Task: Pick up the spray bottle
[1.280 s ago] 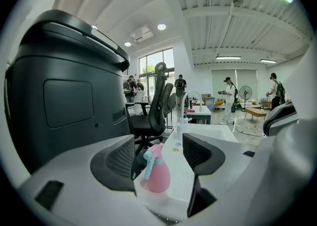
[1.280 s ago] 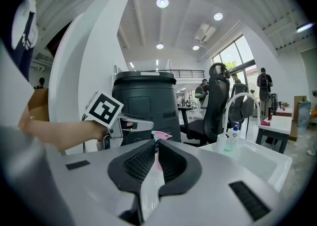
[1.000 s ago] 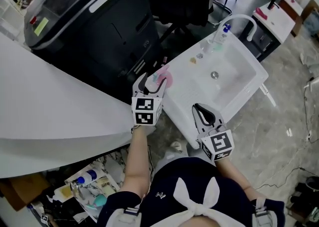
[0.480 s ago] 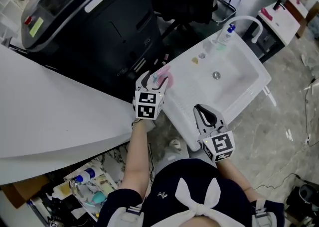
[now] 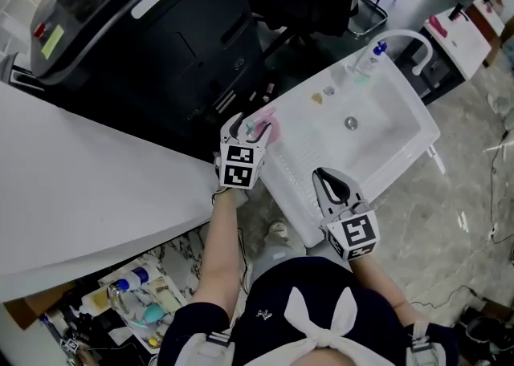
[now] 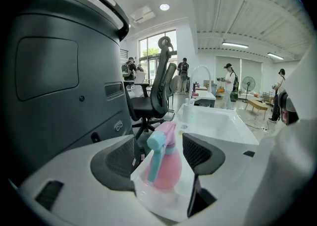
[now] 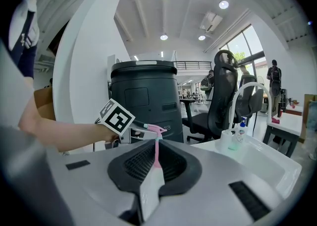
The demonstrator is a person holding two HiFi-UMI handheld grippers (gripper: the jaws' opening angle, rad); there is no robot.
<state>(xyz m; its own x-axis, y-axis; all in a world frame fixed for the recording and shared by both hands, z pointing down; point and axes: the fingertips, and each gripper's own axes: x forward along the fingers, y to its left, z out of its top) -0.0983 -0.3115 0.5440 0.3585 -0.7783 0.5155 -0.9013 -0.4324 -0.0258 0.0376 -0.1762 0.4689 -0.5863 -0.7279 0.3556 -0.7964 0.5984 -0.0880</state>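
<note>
Head view: white sink dead ahead. My left gripper at its near left corner, much nearer target than right gripper, which hangs at sink's front edge, jaws together, empty. Left jaws apart, pink spray bottle upright between them, apparently untouched; teal trigger faces me. Judgement: just squeeze.

Bright, even ceiling lighting, soft shadows, strong fisheye edge distortion, sharp focus

grey marbled floor, black office chair
</note>
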